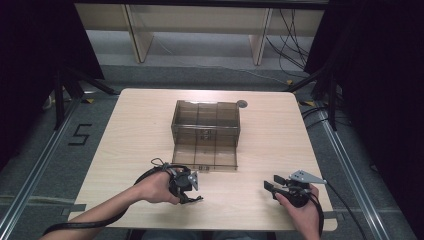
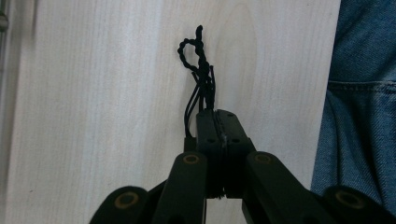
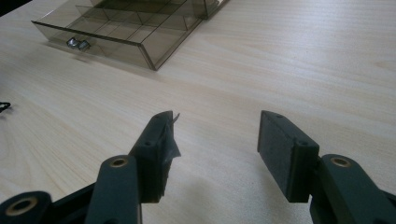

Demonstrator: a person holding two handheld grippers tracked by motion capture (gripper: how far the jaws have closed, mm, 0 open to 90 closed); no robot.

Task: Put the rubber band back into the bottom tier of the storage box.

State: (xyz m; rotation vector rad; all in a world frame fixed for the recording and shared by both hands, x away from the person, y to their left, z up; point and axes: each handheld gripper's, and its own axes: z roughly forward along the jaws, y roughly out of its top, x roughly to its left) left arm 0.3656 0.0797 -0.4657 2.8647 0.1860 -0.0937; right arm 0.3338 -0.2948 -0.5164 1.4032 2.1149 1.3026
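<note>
Step in hand: the left gripper (image 2: pixel 218 122), jaws pressed together, pinches a black braided cord (image 2: pixel 200 65) just above the table (image 1: pixel 280 145), near its front edge left of middle.
Right gripper (image 3: pixel 212 140): jaws wide apart, holding nothing, resting near the front right corner.
Organiser: a smoky clear drawer box (image 1: pixel 206 124) at the table's middle, its drawer (image 1: pixel 205 158) pulled out toward the person.
Next move, likely: carry the cord over to a drawer compartment and let go.
Hard to make out: the cord's full length, part hidden between the jaws; the drawer's contents.
</note>
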